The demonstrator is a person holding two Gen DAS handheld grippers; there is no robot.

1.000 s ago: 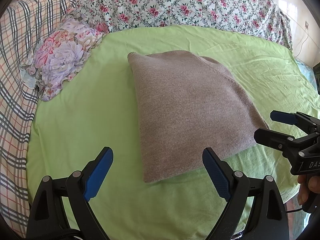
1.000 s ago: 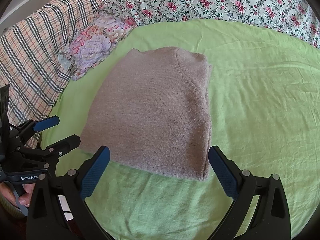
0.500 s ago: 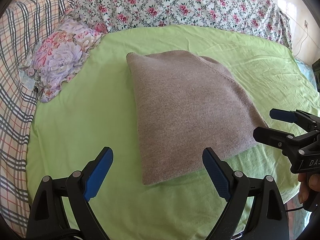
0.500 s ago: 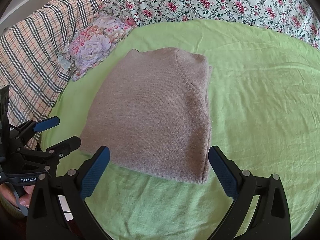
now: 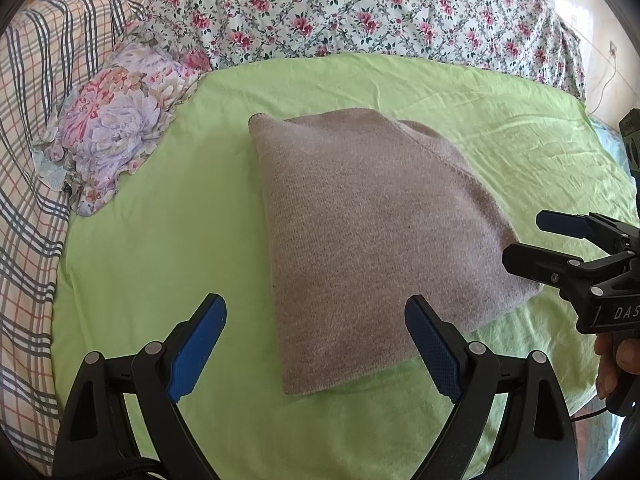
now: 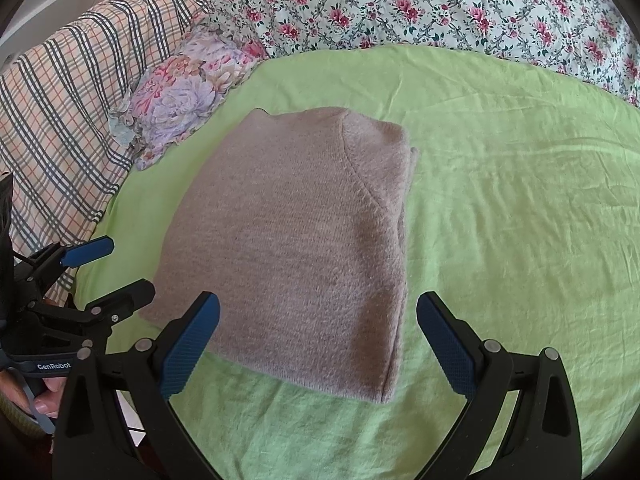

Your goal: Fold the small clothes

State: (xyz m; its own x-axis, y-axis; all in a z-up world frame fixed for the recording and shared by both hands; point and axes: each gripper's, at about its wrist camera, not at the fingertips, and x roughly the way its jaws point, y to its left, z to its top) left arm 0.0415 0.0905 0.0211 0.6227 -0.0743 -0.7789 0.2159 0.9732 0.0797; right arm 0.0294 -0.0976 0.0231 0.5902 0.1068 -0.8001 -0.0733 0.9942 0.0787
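Note:
A taupe knit sweater [image 5: 372, 232] lies folded into a rough rectangle on a lime-green sheet [image 5: 160, 248], and the right wrist view shows the sweater [image 6: 300, 248] too. My left gripper [image 5: 316, 344] hovers open just short of its near edge, nothing between the blue pads. My right gripper [image 6: 320, 340] is open as well, above the sweater's near right corner. Each gripper appears in the other's view: the right gripper [image 5: 552, 240] at the sweater's right corner, the left gripper [image 6: 108, 268] at its left corner.
A floral quilt [image 5: 360, 12] runs along the far side of the bed. A pastel flowered pillow [image 5: 116, 128] and a plaid blanket [image 5: 28, 160] lie to the left. A person's hand [image 5: 616, 364] holds the right gripper's handle.
Both grippers stay open and almost still. The view has shifted only slightly relative to the sweater.

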